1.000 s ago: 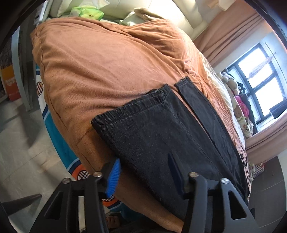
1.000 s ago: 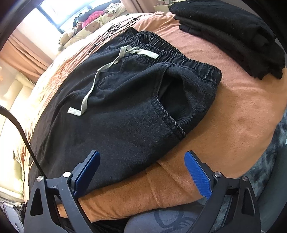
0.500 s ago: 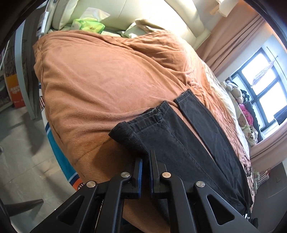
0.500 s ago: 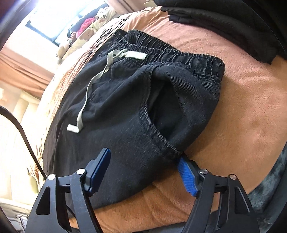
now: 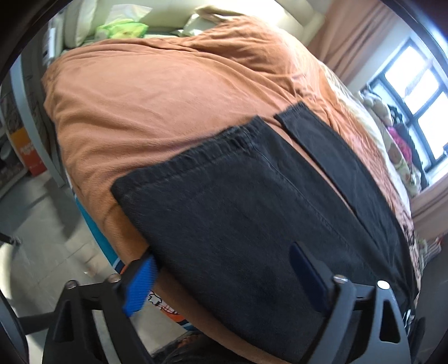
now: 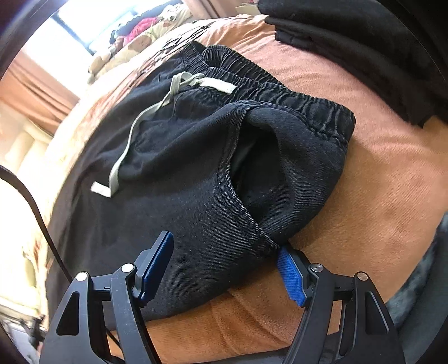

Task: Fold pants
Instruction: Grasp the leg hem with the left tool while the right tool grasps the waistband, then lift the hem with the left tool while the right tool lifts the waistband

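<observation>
Black denim pants lie flat on an orange blanket. The left wrist view shows the near leg (image 5: pixel 238 218) with its cuff end, and the far leg (image 5: pixel 341 168) beside it. My left gripper (image 5: pixel 224 274) is open, its jaws straddling the near leg's edge. The right wrist view shows the waist end (image 6: pixel 196 173) with elastic waistband, a pale drawstring (image 6: pixel 134 134) and an open side pocket (image 6: pixel 249 159). My right gripper (image 6: pixel 224 266) is open, its jaws either side of the hip edge below the pocket.
The orange blanket (image 5: pixel 156 103) covers the bed, dropping off to a tiled floor (image 5: pixel 42 224) at left. A stack of folded black clothes (image 6: pixel 364 42) sits at the back right. Pillows (image 5: pixel 84 25) and soft toys (image 5: pixel 392 134) lie by the window.
My left gripper, shut on the leg's edge half a second ago, has opened and the leg lies flat again. My right gripper stays open near the hip edge.
</observation>
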Available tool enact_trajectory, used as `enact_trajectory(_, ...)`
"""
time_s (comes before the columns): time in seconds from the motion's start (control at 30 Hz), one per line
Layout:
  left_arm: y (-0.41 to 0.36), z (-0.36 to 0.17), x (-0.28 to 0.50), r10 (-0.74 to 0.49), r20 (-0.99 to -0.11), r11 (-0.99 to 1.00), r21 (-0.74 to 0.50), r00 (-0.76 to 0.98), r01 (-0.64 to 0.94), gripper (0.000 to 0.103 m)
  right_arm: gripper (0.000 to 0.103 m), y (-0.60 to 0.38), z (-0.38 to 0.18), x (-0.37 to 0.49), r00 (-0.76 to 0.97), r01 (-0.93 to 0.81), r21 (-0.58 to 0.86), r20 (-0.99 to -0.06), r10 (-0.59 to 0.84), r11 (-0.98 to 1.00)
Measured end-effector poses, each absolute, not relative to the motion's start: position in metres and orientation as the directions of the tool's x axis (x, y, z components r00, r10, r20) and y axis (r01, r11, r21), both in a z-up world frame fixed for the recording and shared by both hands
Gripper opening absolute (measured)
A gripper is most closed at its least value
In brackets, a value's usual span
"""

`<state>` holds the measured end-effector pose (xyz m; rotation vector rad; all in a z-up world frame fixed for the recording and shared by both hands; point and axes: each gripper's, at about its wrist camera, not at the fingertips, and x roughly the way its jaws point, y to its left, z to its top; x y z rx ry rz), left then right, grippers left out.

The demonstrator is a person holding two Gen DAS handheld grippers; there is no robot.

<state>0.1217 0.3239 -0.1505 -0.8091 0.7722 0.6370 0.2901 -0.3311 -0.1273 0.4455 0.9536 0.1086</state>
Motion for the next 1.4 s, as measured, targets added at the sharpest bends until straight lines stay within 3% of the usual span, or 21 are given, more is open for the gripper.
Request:
enact_trajectory(0.37,0.306,-0.157,0.137,0.212,-0.837,0.656,-0.260,0.504,-0.709,0.102,0.075,-0.331,-0.129,0.284,0.616,0.105,0.434,-0.735,0.284,0.895)
enact_trajectory(0.57,0.314,-0.159,0.123,0.207,-0.821,0.615,-0.314,0.532,-0.723,0.102,0.075,-0.333,-0.132,0.281,0.627,0.103,0.438,-0.725,0.283,0.893)
enact_trajectory(0.73,0.311,-0.158,0.121,0.247,-0.829,0.616,-0.265,0.502,-0.742,0.082,0.075,-0.337,-0.130,0.282,0.626,0.106,0.438,-0.727,0.283,0.893)
enact_trajectory(0.83,0.317,-0.155,0.114,0.258,-0.820,0.591,-0.284,0.511,-0.755,0.054,0.074,-0.342,-0.131,0.282,0.636,0.109,0.461,-0.713,0.295,0.881)
enact_trajectory(0.9,0.321,-0.154,0.111,0.255,-0.817,0.579,-0.299,0.517,-0.758,0.025,0.066,-0.345,-0.132,0.282,0.642,0.123,0.456,-0.714,0.279,0.881)
enact_trajectory(0.97,0.324,-0.152,0.109,0.247,-0.808,0.571,-0.325,0.535,-0.754,0.012,0.046,-0.351,-0.134,0.283,0.645,0.151,0.464,-0.715,0.269,0.873)
enact_trajectory(1.07,0.323,-0.144,0.108,0.266,-0.786,0.576,-0.334,0.558,-0.746,0.007,0.030,-0.359,-0.133,0.281,0.658,0.150,0.506,-0.692,0.296,0.849)
enact_trajectory(1.17,0.317,-0.131,0.109,0.308,-0.754,0.596,-0.323,0.581,-0.735,0.007,0.020,-0.364,-0.129,0.277,0.674,0.131,0.524,-0.669,0.312,0.841)
enact_trajectory(1.4,0.321,-0.114,0.113,0.319,-0.720,0.594,-0.355,0.617,-0.722,0.003,0.010,-0.376,-0.116,0.270,0.724,0.085,0.571,-0.598,0.343,0.817)
